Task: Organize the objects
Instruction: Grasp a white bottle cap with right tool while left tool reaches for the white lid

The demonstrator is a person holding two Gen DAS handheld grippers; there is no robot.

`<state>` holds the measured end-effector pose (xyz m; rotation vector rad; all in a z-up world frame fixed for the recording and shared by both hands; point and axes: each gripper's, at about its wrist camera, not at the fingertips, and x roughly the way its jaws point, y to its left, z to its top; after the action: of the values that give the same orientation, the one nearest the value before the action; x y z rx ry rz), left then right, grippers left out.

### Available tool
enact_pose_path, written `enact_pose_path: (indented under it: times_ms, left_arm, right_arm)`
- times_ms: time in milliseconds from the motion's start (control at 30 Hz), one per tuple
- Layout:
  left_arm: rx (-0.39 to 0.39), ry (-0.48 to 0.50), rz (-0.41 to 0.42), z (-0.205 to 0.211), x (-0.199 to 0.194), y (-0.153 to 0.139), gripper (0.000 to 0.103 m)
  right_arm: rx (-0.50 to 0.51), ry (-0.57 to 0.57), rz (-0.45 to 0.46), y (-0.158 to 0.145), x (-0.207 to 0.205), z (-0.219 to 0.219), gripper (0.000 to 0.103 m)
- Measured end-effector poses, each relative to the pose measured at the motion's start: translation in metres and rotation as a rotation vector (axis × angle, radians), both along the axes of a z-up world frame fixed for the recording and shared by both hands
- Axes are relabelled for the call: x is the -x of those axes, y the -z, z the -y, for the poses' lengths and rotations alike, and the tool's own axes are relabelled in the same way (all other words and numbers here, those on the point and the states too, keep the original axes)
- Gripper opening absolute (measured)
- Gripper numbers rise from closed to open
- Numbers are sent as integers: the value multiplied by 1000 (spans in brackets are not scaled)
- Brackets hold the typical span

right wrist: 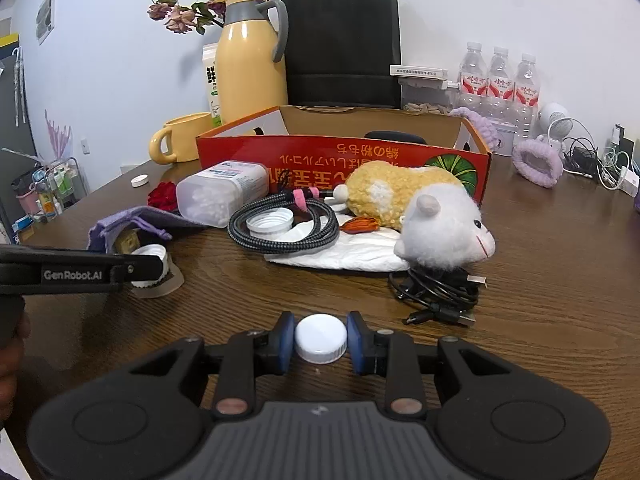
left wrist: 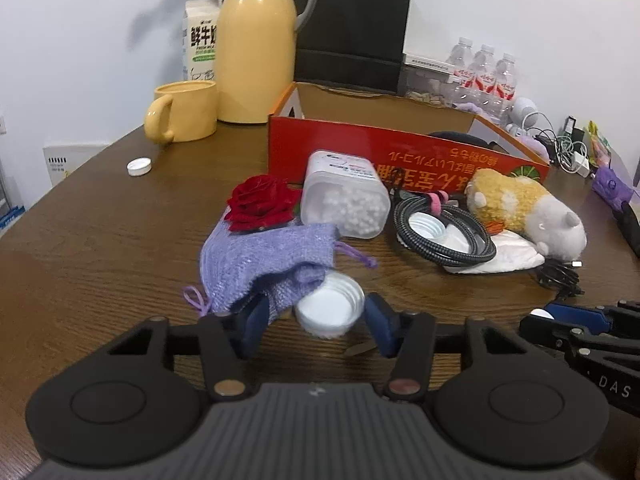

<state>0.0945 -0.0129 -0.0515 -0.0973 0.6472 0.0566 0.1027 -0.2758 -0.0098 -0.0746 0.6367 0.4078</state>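
Cluttered brown table [right wrist: 540, 280]: right gripper [right wrist: 321, 339] clamped on white cap [right wrist: 321, 338]; left gripper [left wrist: 320, 316] pinching another cap [left wrist: 330, 310] against purple pouch [left wrist: 260, 264]. Red box [right wrist: 344, 156] looks nearly empty; cable, plush, jar still unsorted.

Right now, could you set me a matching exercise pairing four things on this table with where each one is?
Things:
1. rose
2. mug
3. plush toy
4. ribbed cap

Places:
A. inside the coiled cable
B. beside the yellow jug
C. on the purple pouch
D. on the white tissue

Pairs: 1-C, 2-B, 3-D, 4-A
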Motion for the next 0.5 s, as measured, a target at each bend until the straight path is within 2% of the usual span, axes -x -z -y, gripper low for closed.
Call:
enact_pose_path:
  times_ms: [67, 233, 367, 433, 500]
  left_arm:
    - [0, 11, 0, 1, 2, 0, 18]
    - [15, 13, -6, -3, 8, 1, 18]
    - [22, -7, 6, -9, 12, -1, 29]
    - [20, -36, 6, -14, 11, -2, 39]
    - [19, -67, 3, -18, 10, -3, 53]
  right_arm:
    - [1, 3, 0, 0, 0, 0, 27]
    - [4, 9, 0, 0, 1, -1, 27]
    - [16, 2, 19, 2, 10, -3, 27]
    - [36, -12, 51, 4, 18, -7, 27]
    - [34, -10, 51, 3, 19, -6, 27]
